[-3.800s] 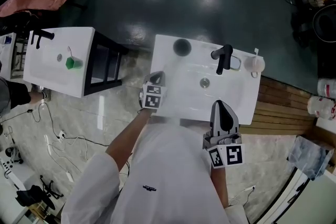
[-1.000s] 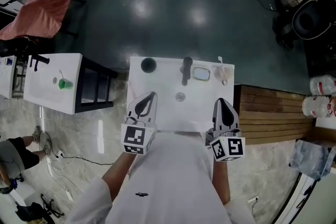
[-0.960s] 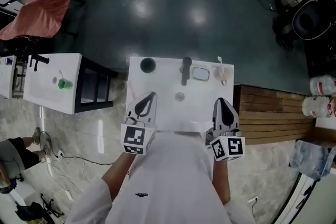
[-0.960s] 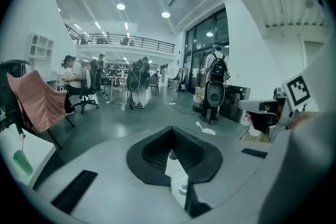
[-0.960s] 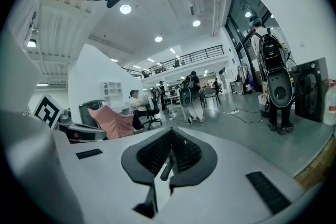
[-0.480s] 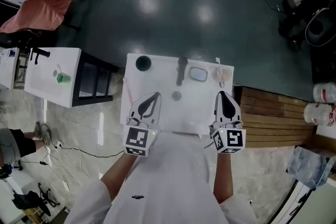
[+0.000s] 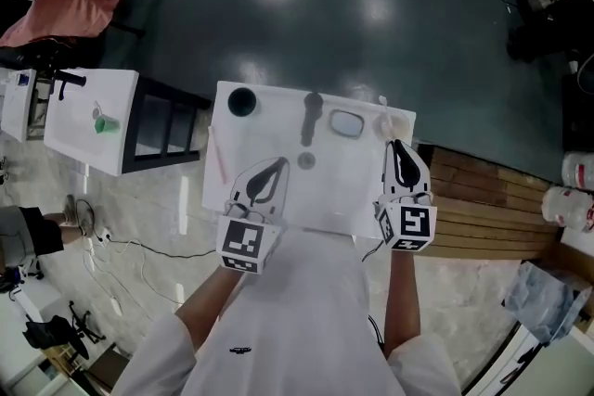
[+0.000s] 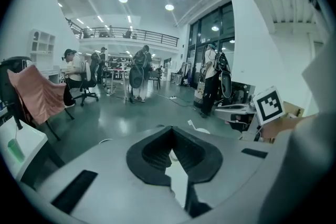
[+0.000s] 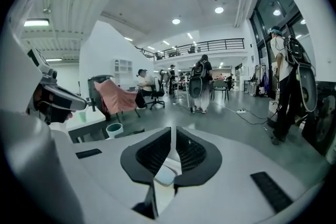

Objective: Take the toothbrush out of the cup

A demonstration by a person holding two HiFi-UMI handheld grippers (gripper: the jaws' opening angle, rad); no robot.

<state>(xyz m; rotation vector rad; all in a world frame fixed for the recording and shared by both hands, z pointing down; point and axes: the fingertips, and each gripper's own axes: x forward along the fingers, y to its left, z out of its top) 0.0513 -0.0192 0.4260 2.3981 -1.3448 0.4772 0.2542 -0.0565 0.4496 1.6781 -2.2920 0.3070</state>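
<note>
Between your left hand-held gripper [image 7: 278,164] and your right hand-held gripper [image 7: 397,146], the basin around the drain [image 7: 305,161] lay bare, leaving open room over the middle of the table [image 7: 232,144]. The far edge was crowded: a dark round cup [image 7: 242,101] at the left, the black tap [image 7: 311,114] in the middle, a soap dish [image 7: 346,122] just beside it, and the pale cup [image 7: 393,125] holding the toothbrush [image 7: 381,102] at the right. That pale cup stood just ahead of your right hand-held gripper with nothing between them, hemmed by the soap dish on its left and the table's edge on its right.
</note>
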